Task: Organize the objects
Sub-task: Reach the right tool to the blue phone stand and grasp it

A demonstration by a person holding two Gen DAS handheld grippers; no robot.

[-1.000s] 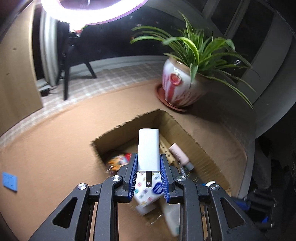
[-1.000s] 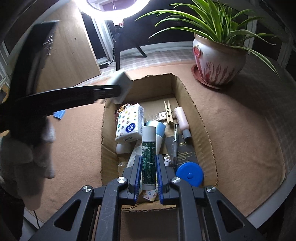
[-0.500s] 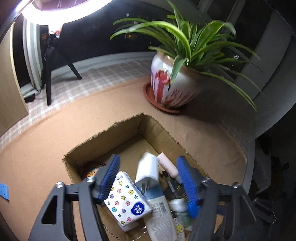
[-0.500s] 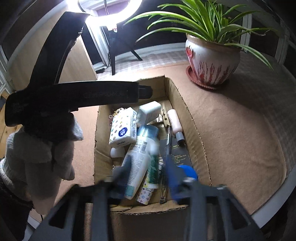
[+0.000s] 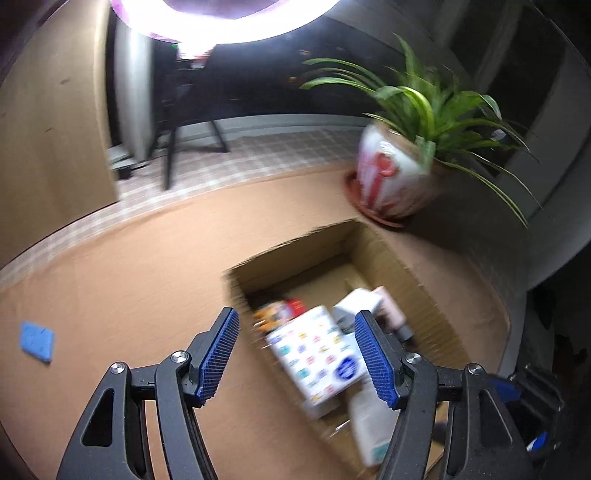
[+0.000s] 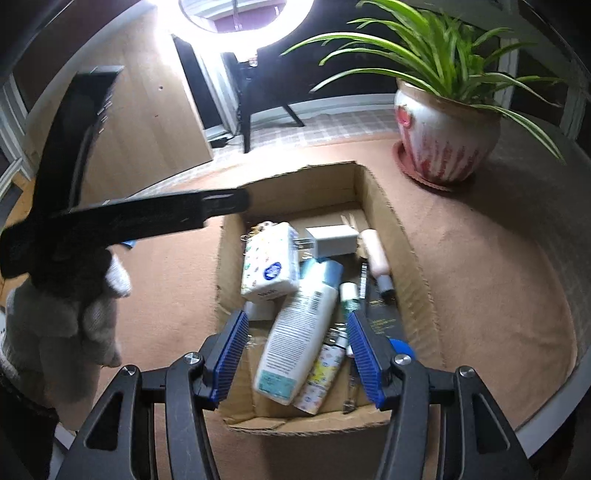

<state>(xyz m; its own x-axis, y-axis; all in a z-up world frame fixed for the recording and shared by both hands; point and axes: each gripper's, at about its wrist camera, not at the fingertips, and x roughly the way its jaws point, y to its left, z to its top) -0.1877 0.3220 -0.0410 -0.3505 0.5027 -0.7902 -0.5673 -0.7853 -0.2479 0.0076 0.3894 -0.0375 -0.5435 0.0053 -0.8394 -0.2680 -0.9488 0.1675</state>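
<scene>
An open cardboard box (image 6: pixel 380 192) sits on the brown table and holds several items. A white charger block (image 6: pixel 334 240) lies at its far end, beside a dotted tissue pack (image 6: pixel 269 264), a white bottle (image 6: pixel 303 328), a green tube (image 6: pixel 349 299) and a pink tube (image 6: pixel 376 254). My right gripper (image 6: pixel 293 360) is open and empty above the box's near end. My left gripper (image 5: pixel 299 356) is open and empty above the box's left wall (image 5: pixel 236 284); it shows as a black arm (image 6: pixel 147 218) in the right wrist view. The tissue pack (image 5: pixel 317 354) and charger (image 5: pixel 356 302) show blurred there.
A potted spider plant (image 6: pixel 443 136) stands on a saucer at the table's far right. A small blue pad (image 5: pixel 37 341) lies on the table to the left. A ring light (image 6: pixel 243 18) on a stand and a wooden panel (image 6: pixel 147 110) are beyond the table.
My left gripper opened and dropped the white charger into the box, then pulled back to the left. My right gripper opened and let the green tube fall into the box.
</scene>
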